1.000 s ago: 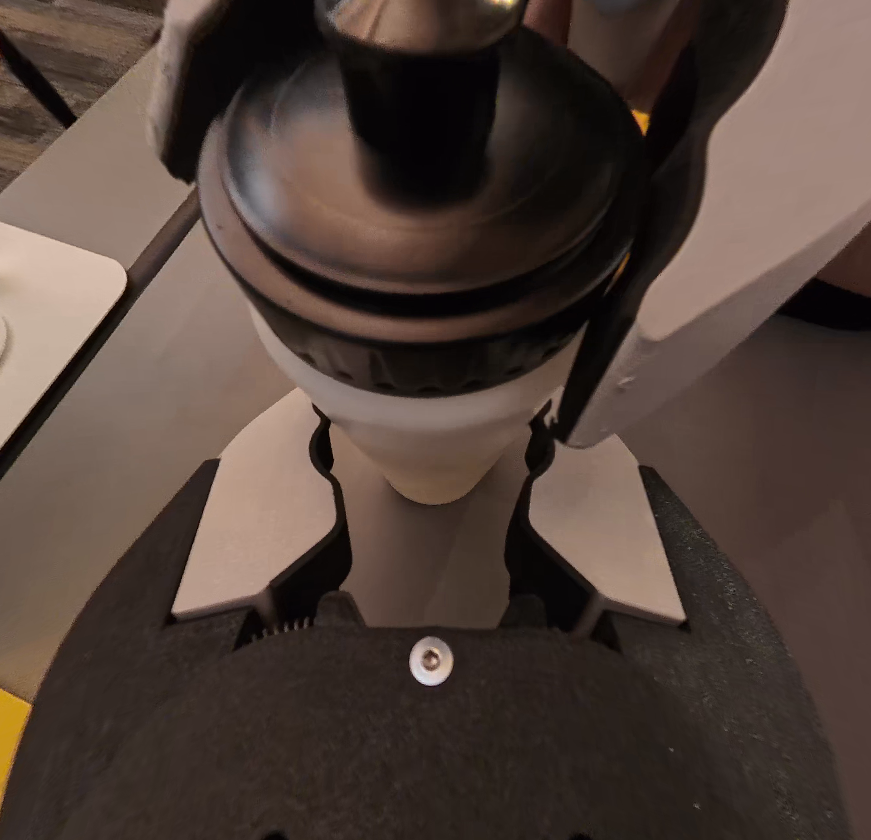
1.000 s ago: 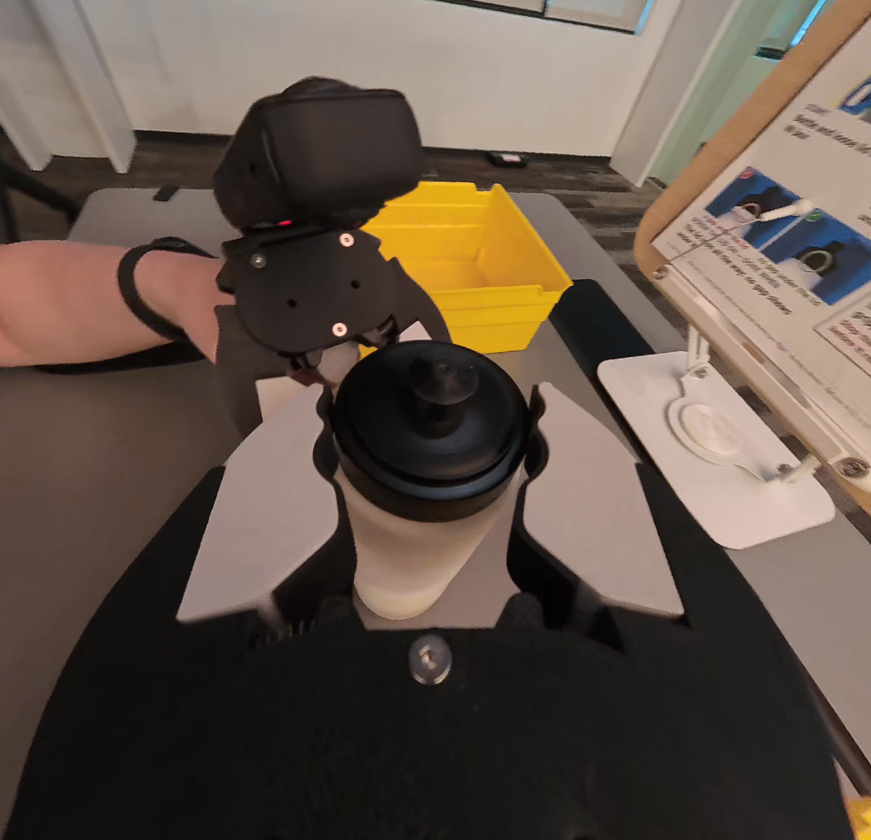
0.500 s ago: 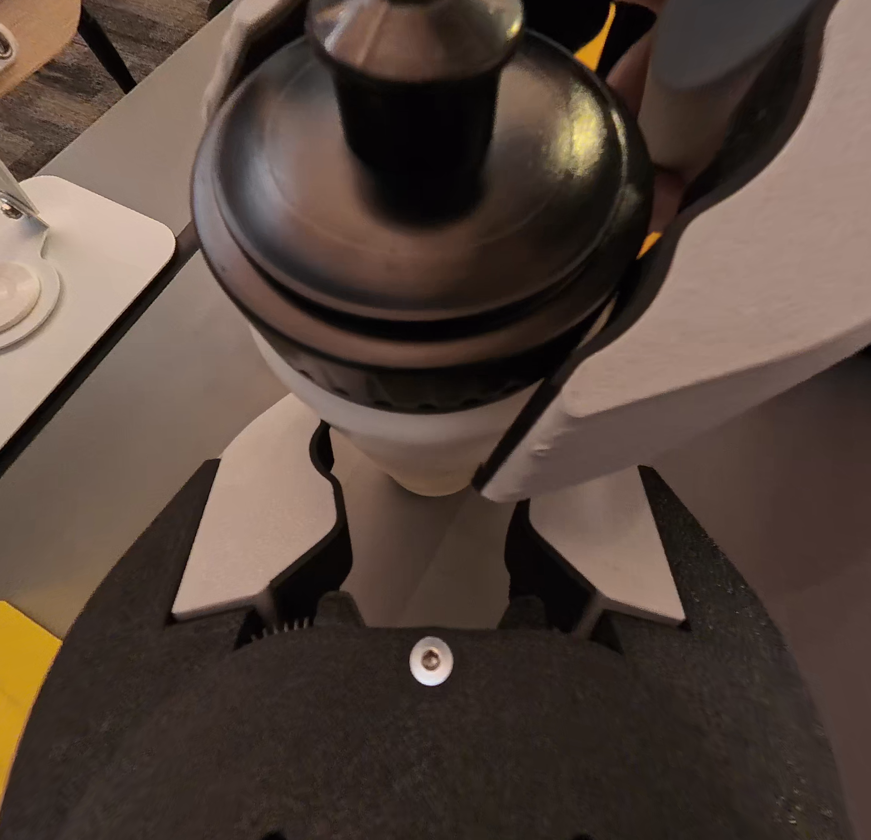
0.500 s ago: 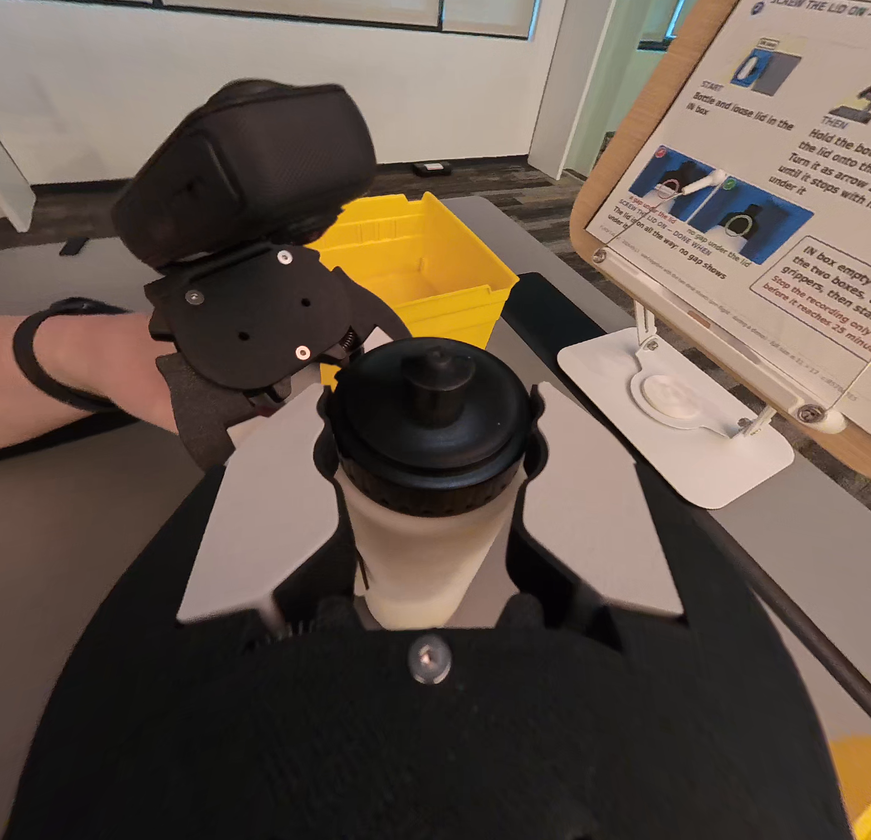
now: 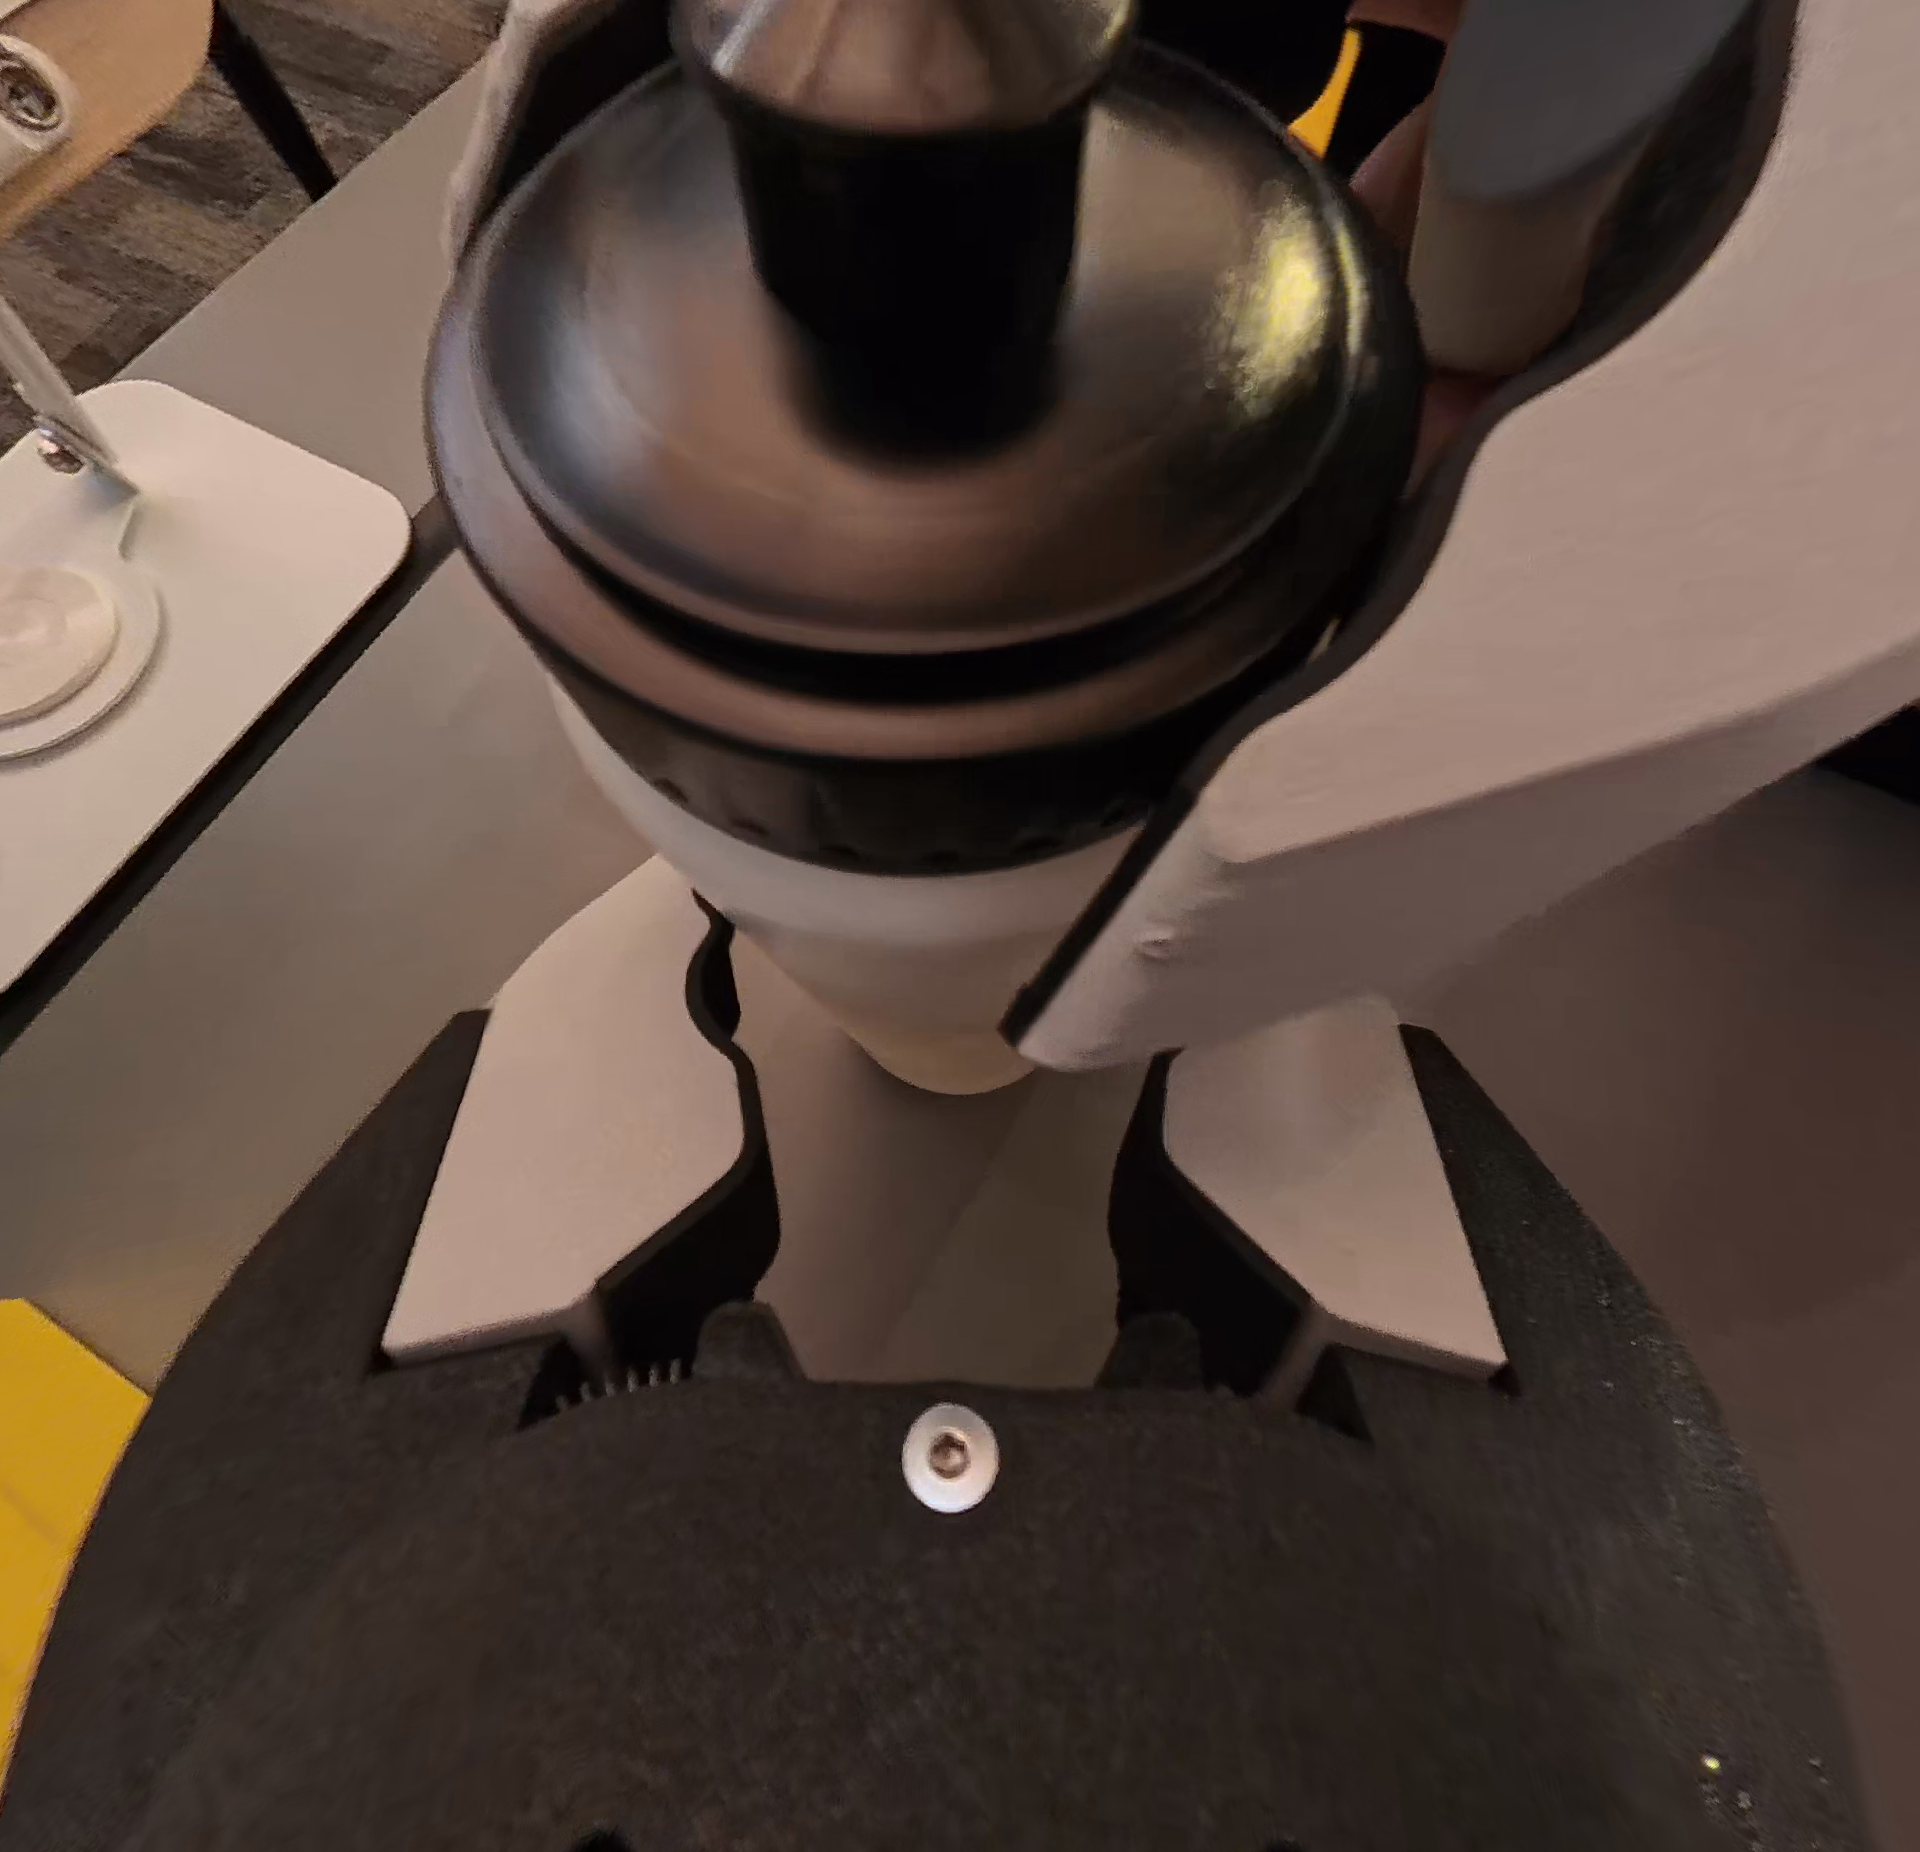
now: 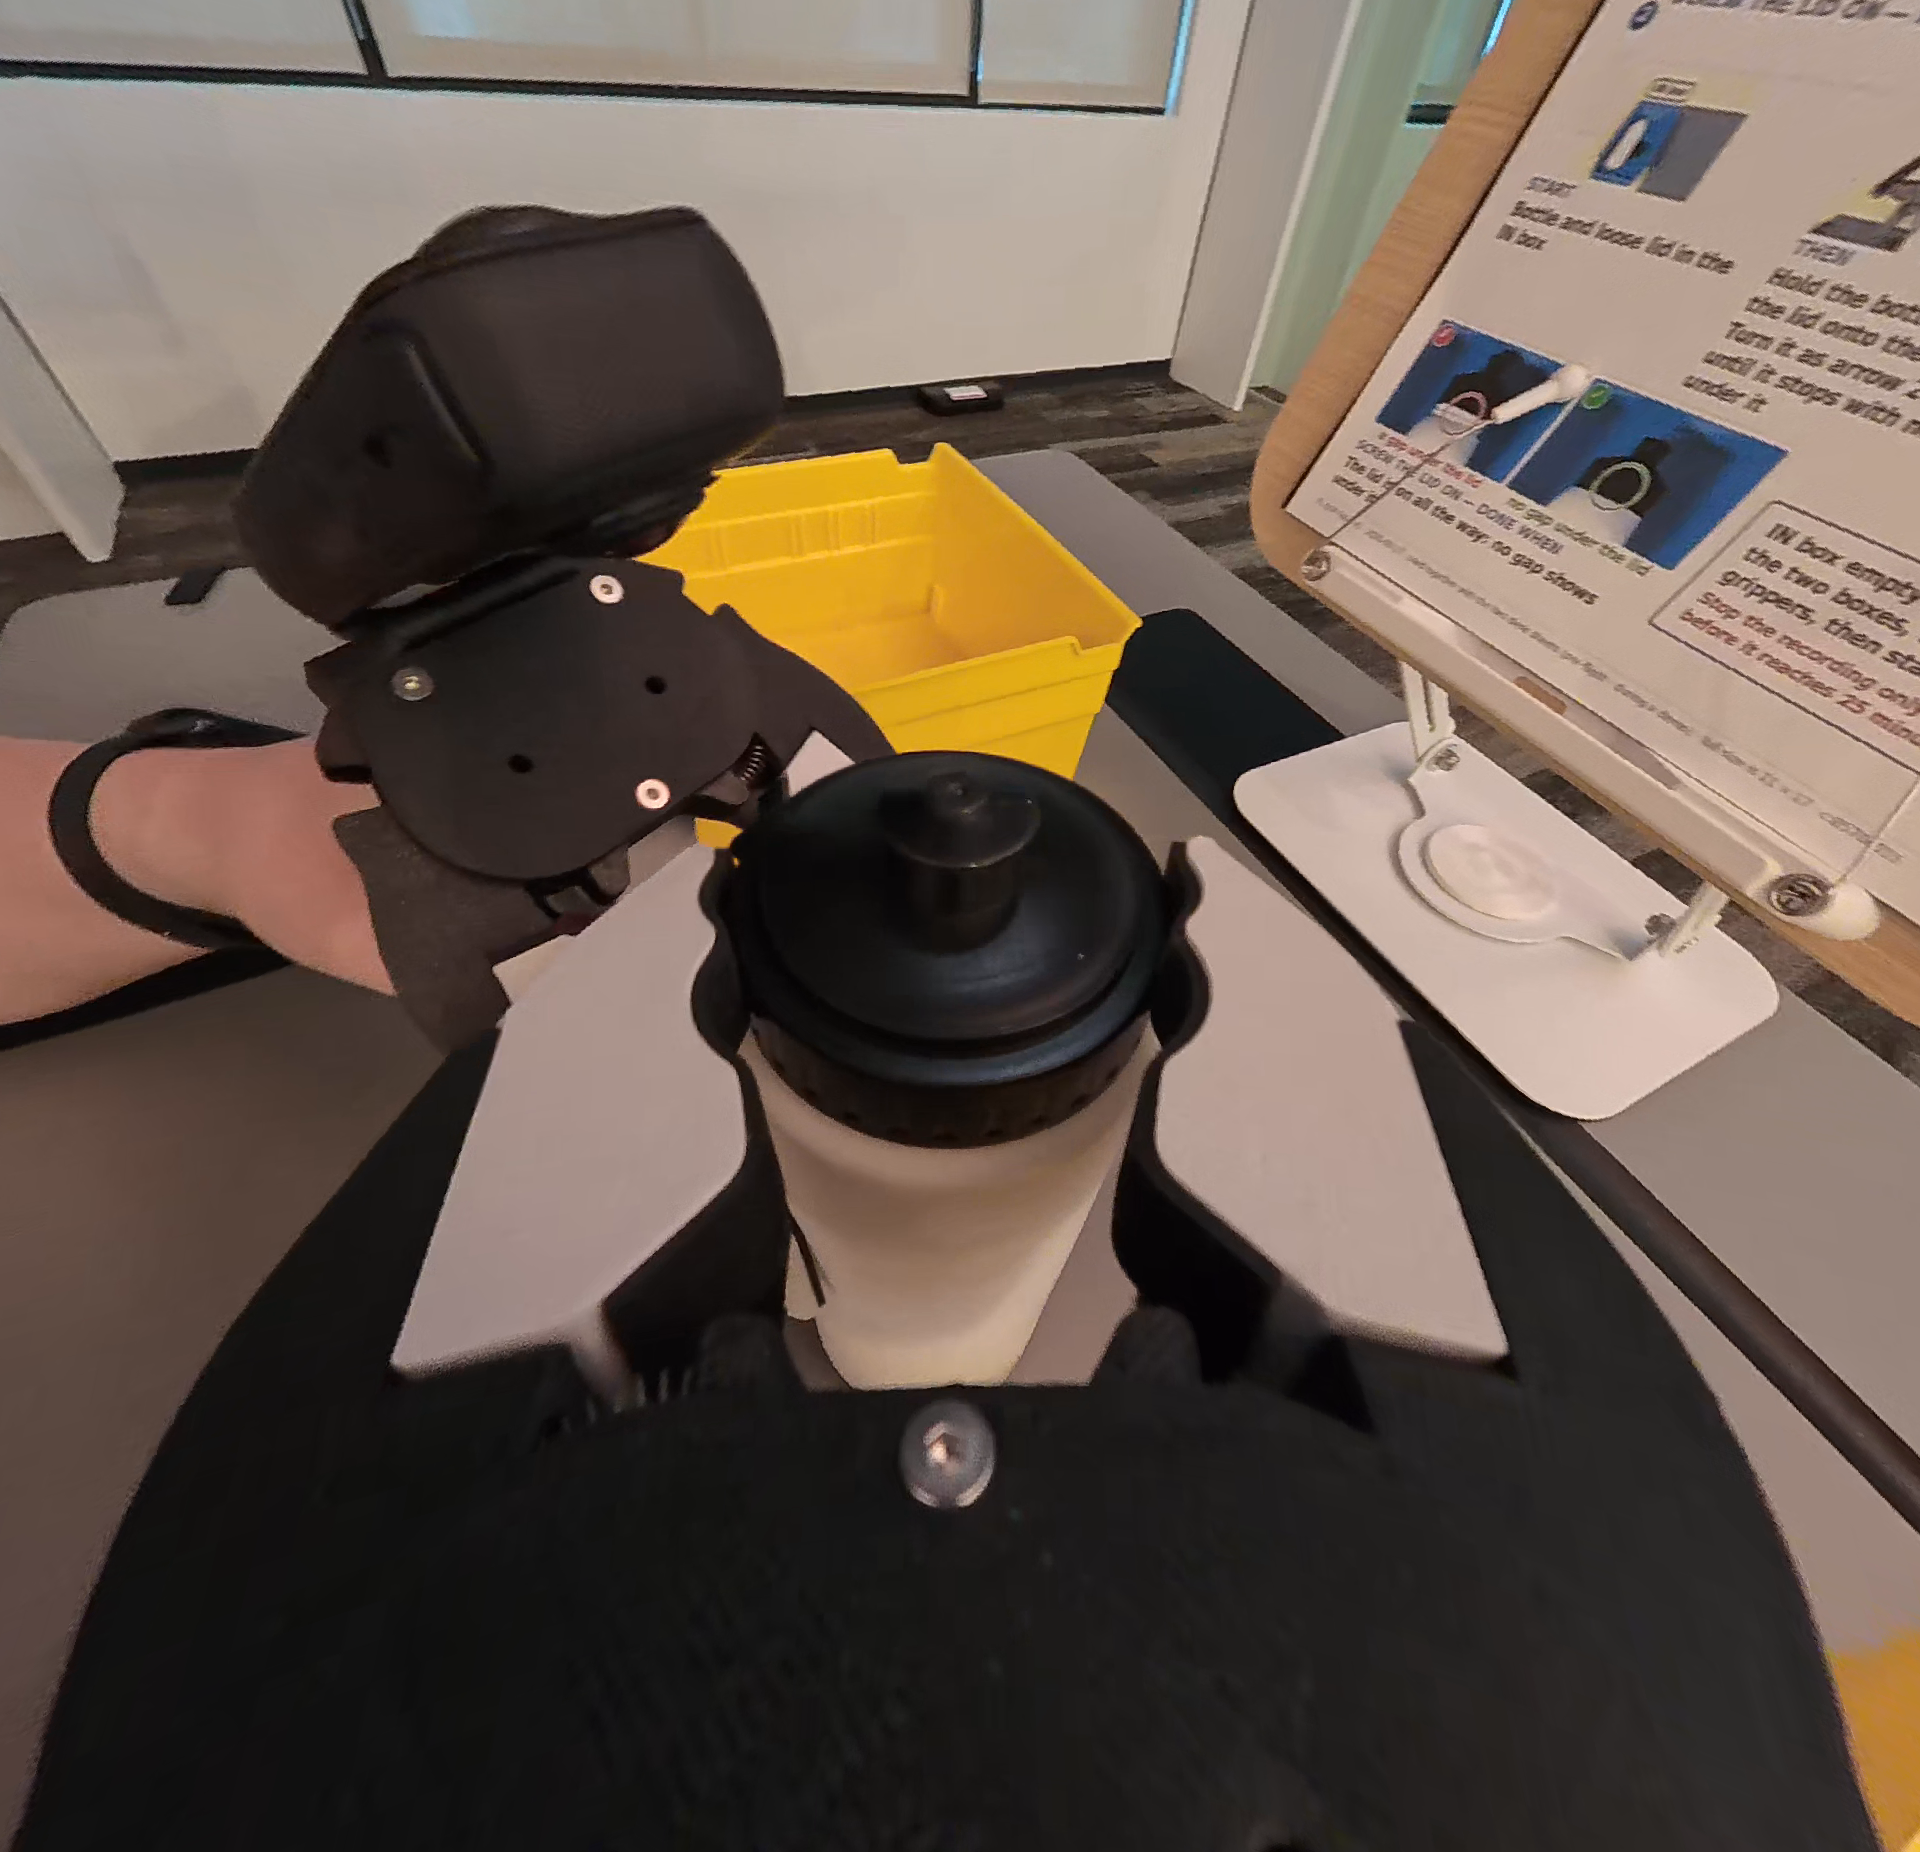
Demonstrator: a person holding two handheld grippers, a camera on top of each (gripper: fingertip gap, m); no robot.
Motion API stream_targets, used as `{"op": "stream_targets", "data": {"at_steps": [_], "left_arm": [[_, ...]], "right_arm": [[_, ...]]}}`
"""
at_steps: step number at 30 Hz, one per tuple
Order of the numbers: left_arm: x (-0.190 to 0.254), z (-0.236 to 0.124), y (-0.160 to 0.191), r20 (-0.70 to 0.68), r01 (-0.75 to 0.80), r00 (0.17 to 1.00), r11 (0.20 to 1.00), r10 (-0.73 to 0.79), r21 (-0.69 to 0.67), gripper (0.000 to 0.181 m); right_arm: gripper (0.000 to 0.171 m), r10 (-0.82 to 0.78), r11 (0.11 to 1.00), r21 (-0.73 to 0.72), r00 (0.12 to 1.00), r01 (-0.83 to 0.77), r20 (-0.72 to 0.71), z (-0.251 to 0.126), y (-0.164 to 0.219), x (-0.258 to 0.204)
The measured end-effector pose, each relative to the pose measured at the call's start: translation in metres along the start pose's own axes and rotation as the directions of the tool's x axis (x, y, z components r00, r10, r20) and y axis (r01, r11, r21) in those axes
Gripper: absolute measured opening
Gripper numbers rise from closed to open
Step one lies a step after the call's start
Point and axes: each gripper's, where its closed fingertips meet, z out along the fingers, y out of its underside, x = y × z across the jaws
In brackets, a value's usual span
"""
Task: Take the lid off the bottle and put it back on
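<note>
A white bottle (image 6: 935, 1241) with a black spouted lid (image 6: 945, 929) stands upright over the grey table (image 6: 208, 1179). My right gripper (image 6: 951, 929) is shut on the lid, one finger on each side of its ribbed rim. In the left wrist view the lid (image 5: 914, 431) fills the top, with the right gripper's white fingers (image 5: 1455, 763) around it. My left gripper (image 5: 935, 992) is shut on the bottle's body (image 5: 894, 909) below the lid; its right fingertip is hidden. The left gripper (image 6: 540, 722) shows behind the bottle in the right wrist view.
A yellow bin (image 6: 914, 639) stands behind the bottle. A wooden instruction board (image 6: 1558, 400) on a white stand base (image 6: 1507, 950) is at the right; the base also shows in the left wrist view (image 5: 208, 607). A person's wrist (image 6: 156, 867) with a black strap holds the left gripper. The tips of one gripper are about 8 cm away from the tips of the other.
My right gripper has turned around the bottle's axis with the lid in its grip; its finger swung lower in the left wrist view. The left gripper keeps hold of the bottle.
</note>
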Motion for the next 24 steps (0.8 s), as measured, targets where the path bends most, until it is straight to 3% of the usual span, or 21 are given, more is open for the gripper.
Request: {"op": "stream_targets", "data": {"at_steps": [7,11,15,24], "left_arm": [[-0.005,0.0,-0.002,0.09,0.017,0.996,1.0,-0.018,0.005,0.075],[-0.005,0.002,-0.004,0.066,-0.007,0.998,0.999,0.004,0.044,0.076],[-0.001,0.006,-0.012,0.024,-0.045,0.999,0.989,0.042,0.142,0.085],[-0.003,0.007,-0.013,0.061,0.005,0.998,0.99,-0.014,0.14,0.082]], "right_arm": [[0.079,0.009,1.0,-0.004,0.996,-0.01,-0.089,-0.001,0.001,0.01],[0.079,0.008,1.0,0.01,0.998,-0.007,-0.059,-0.001,0.001,0.011],[0.079,0.005,1.0,0.025,0.998,-0.007,0.064,-0.002,0.0,0.0],[0.079,0.005,1.0,0.009,1.0,-0.006,0.023,-0.002,0.001,0.003]]}}
